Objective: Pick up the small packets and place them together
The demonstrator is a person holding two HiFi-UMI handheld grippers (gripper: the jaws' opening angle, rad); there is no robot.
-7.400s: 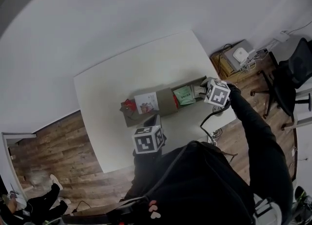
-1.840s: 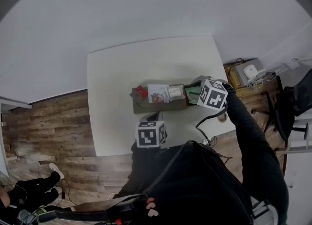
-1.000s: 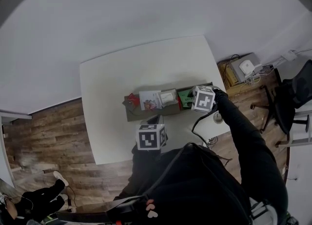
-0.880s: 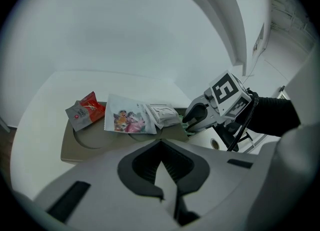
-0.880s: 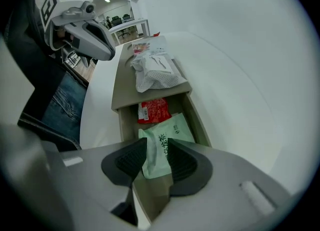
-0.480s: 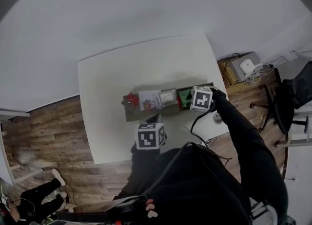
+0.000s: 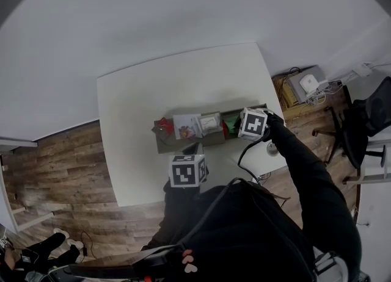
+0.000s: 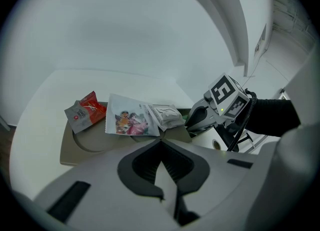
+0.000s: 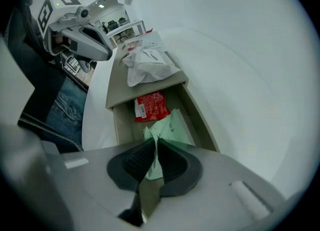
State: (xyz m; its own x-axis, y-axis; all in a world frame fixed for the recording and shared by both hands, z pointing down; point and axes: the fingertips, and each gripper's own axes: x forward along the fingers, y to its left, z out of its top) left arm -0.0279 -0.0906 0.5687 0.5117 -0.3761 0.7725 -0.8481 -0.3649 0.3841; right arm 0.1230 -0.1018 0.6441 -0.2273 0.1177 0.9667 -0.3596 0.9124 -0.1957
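Note:
A tan box (image 7: 183,143) lies across the white table. On its flat top sit a red packet (image 8: 86,111), a picture-printed packet (image 8: 131,121) and a white packet (image 8: 165,116) side by side. The box's open right end holds a second red packet (image 9: 151,107) and a pale green packet (image 9: 172,127). My right gripper (image 9: 154,142) points steeply down into that end. Its jaws have just been closing and now pinch the green packet's near edge. My left gripper (image 8: 160,142) hovers at the box's near side, shut with nothing in it.
The table's front edge (image 7: 201,189) runs just below the box, with wooden floor (image 7: 55,171) beyond it at the left. A low cabinet with a white device (image 7: 308,83) and an office chair (image 7: 372,116) stand at the right. The right gripper's cable (image 7: 250,146) hangs by the table.
The right gripper came in leftward over the box's right end and settled there. The left gripper has stayed put. The packets on the box top have not moved.

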